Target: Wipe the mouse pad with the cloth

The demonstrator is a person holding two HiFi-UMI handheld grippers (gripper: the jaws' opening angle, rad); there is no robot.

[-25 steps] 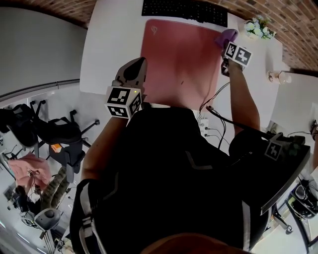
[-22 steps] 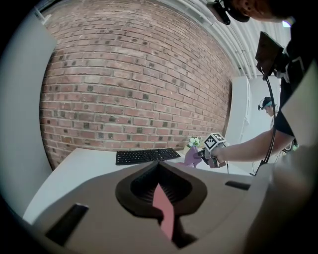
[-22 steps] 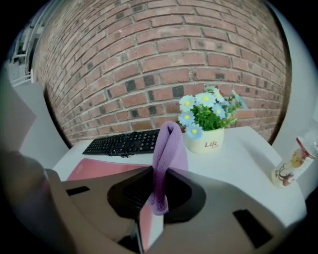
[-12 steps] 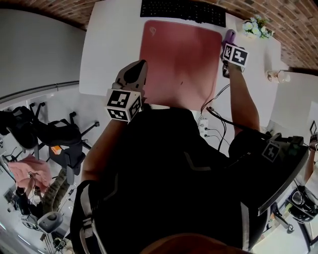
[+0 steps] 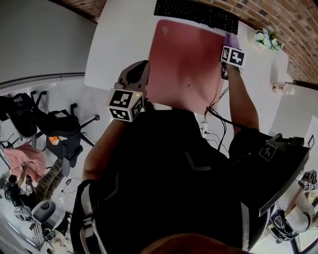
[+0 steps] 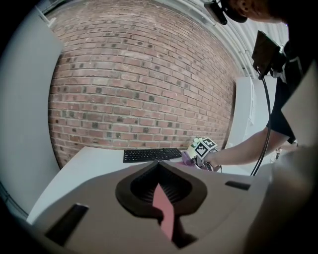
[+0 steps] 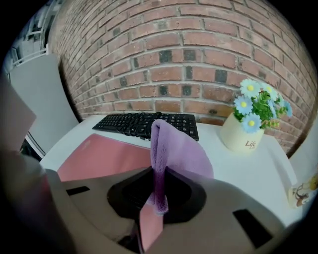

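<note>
The pink mouse pad (image 5: 189,64) lies on the white desk (image 5: 119,34), in front of the black keyboard (image 5: 196,14). My right gripper (image 5: 229,43) hovers at the pad's far right corner and is shut on the purple cloth (image 5: 231,38). In the right gripper view the cloth (image 7: 171,149) stands folded up out of the jaws, with the pad (image 7: 104,156) below and to the left. My left gripper (image 5: 140,68) is held over the pad's near left edge, shut and holding nothing. From the left gripper view the right gripper (image 6: 203,147) and cloth (image 6: 188,158) show beyond the keyboard (image 6: 151,155).
A cream pot of flowers (image 5: 266,38) stands right of the keyboard (image 7: 144,124), close to the cloth in the right gripper view (image 7: 246,131). Cables (image 5: 213,111) hang off the desk's near edge. A brick wall backs the desk. Office chairs (image 5: 54,131) stand on the floor at left.
My right gripper has shifted slightly along the pad's far right corner toward the keyboard with the cloth. The left gripper has stayed put. The head view has panned a little.
</note>
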